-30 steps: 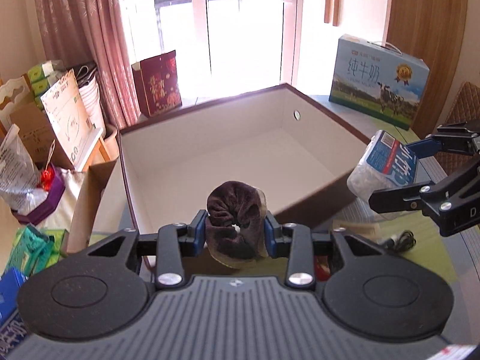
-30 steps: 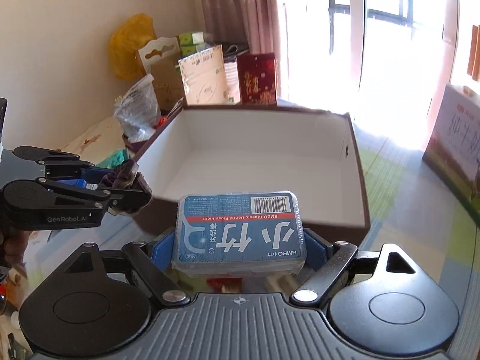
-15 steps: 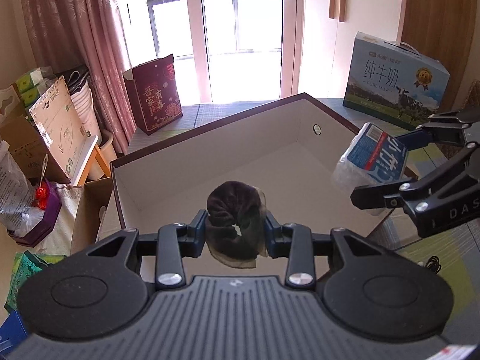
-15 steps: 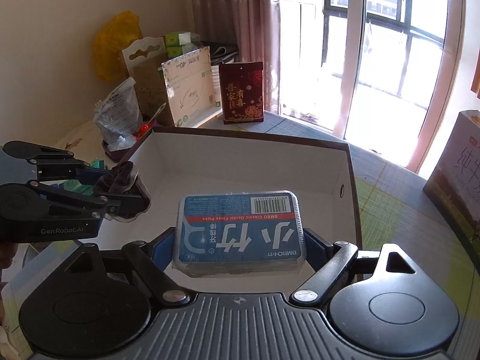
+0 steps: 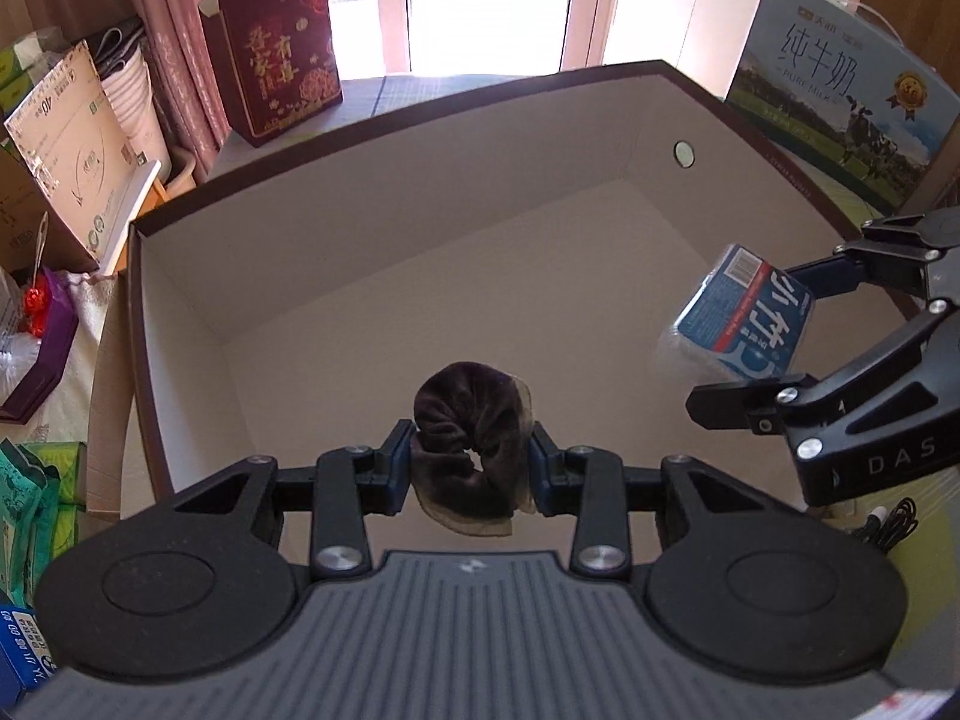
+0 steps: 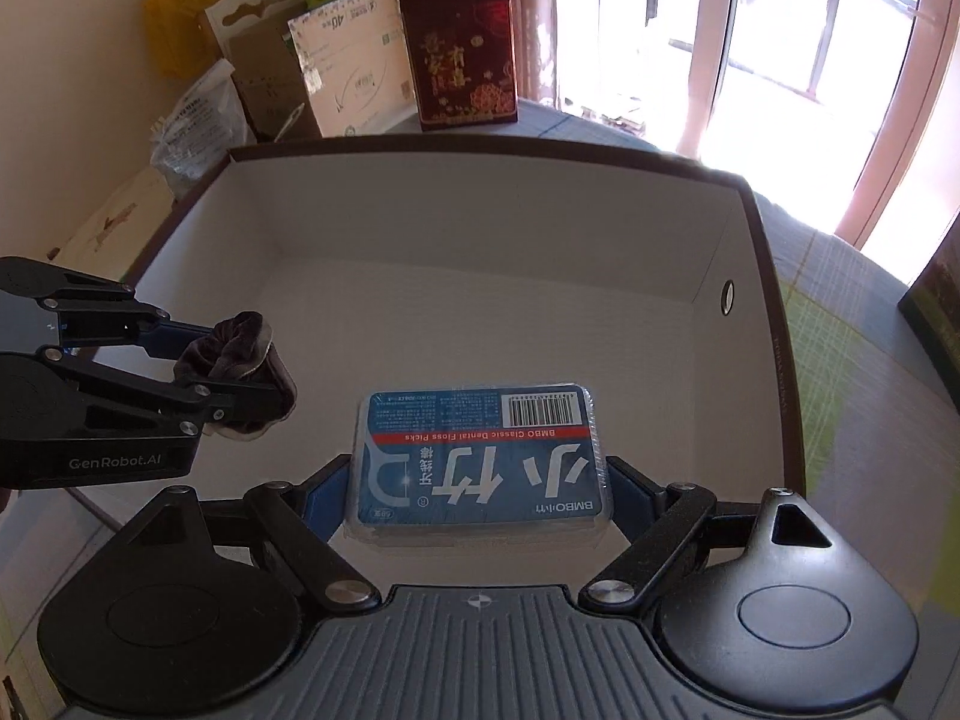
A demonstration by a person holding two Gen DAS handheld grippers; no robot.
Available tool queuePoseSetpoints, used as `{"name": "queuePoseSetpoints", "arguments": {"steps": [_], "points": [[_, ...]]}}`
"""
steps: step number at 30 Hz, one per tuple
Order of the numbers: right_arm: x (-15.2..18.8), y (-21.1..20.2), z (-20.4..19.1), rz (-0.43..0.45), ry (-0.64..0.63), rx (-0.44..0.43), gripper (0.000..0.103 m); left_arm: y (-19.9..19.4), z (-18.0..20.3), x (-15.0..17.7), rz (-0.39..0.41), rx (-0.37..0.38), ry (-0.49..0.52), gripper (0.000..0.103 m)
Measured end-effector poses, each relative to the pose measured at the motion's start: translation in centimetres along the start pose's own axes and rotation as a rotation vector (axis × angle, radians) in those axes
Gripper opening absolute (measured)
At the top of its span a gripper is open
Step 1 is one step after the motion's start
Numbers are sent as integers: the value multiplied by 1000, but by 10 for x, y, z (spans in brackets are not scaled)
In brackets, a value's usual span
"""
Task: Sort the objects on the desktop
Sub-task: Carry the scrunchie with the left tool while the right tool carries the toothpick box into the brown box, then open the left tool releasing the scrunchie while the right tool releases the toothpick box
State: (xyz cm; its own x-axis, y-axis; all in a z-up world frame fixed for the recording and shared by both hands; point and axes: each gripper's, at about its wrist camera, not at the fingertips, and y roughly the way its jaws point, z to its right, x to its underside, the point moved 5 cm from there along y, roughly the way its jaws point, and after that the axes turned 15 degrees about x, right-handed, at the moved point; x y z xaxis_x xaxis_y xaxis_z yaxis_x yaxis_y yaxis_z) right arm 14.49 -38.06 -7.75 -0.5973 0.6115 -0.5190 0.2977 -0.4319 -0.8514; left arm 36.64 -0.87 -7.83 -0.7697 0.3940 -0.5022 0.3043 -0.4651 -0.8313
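The left gripper [image 5: 471, 468] holds a dark brown velvet hair tie [image 5: 471, 447] between its two blue pads, with the fingers set narrow and pressing on both sides of the soft ring. A thin beige trim hangs from the lower edge of the hair tie. The right gripper [image 6: 480, 489] holds a blue pack of dental floss picks [image 6: 480, 459], and its fingers stand wide, clamped on the two short ends of the pack. The pack lies flat between the pads with the barcode at its far right corner.

Both grippers point downward into a large open box [image 5: 384, 204] with a dark brown rim and pale inner walls. The hair tie hangs above the near part of the box floor, and the floss pack [image 5: 741, 324] hangs above the right part of the box, not touching the floor. In the right wrist view the left gripper [image 6: 252, 375] is seen at the left side of the box with the hair tie [image 6: 237, 354] in it.

Behind the box stand a dark red gift bag [image 5: 276, 48] and a white cardboard carton [image 5: 72, 138]. A blue milk carton box [image 5: 840, 102] stands beyond the right corner of the box. A black cable [image 5: 891, 525] lies on the table near the right gripper.
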Motion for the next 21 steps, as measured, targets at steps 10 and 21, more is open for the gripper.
{"name": "queuePoseSetpoints", "arguments": {"steps": [10, 21], "points": [[-3, 34, 7, -154, 0, 42, 83, 36, -12, -2, -132, -3, -38, 34], [-8, 44, 1, -196, -53, 60, 83, 44, -12, -4, -188, 9, -21, 38]]}}
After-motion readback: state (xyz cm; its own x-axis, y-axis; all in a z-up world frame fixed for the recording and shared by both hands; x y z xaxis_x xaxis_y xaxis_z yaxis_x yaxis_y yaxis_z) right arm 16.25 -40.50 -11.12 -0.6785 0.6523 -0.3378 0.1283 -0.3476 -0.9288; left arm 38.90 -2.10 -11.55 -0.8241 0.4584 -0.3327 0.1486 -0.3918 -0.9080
